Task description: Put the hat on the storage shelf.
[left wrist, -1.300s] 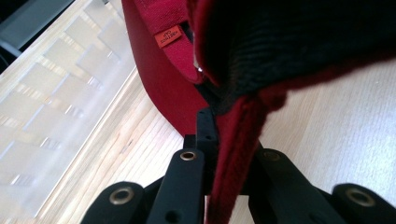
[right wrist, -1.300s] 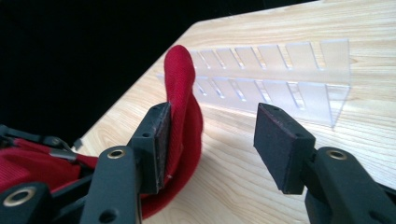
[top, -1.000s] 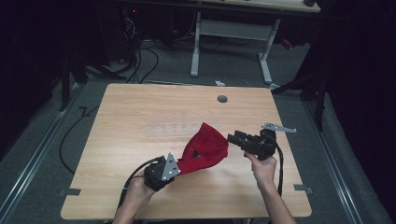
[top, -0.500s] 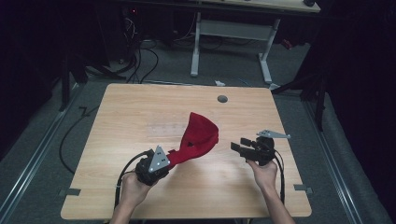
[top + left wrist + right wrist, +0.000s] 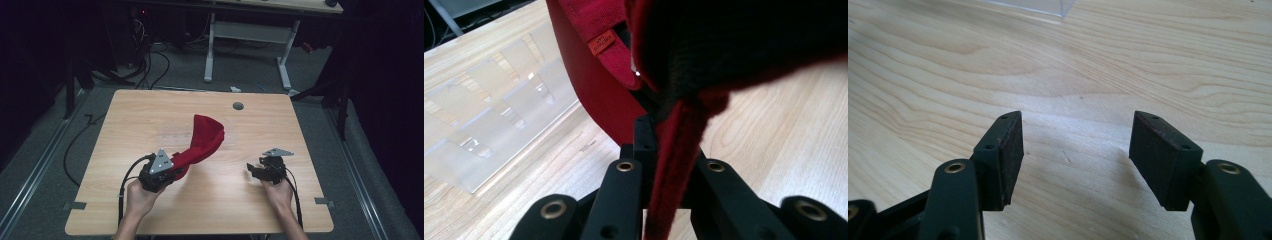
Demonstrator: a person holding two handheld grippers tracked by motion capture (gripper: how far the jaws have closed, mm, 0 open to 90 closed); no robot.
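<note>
The left gripper (image 5: 172, 170) sits near the front left of the wooden table (image 5: 310, 135), held in the person's left hand (image 5: 141, 197), and its jaws are closed tight on an edge of the red cloth (image 5: 205, 140). In the left gripper view the two black jaws meet around a thin fold of the cloth (image 5: 674, 165), which rises between them and spreads out above into a broad red sheet with a small orange label (image 5: 601, 41) sewn near its hem. From the high view the cloth lifts off the table from the gripper and arcs up and to the far right, its top curling over near the middle of the table, clear of the surface. The right gripper (image 5: 255, 171) is near the front right, held in the right hand (image 5: 277, 192), well apart from the cloth. Its jaws stand wide open with nothing between them; the right gripper view shows both dark pads (image 5: 1008, 150) spread over bare wood, hovering just above the table. A clear plastic tray (image 5: 499, 110) lies flat on the table to the left of the cloth, and a small grey round cap (image 5: 238, 106) sits at the far side
</note>
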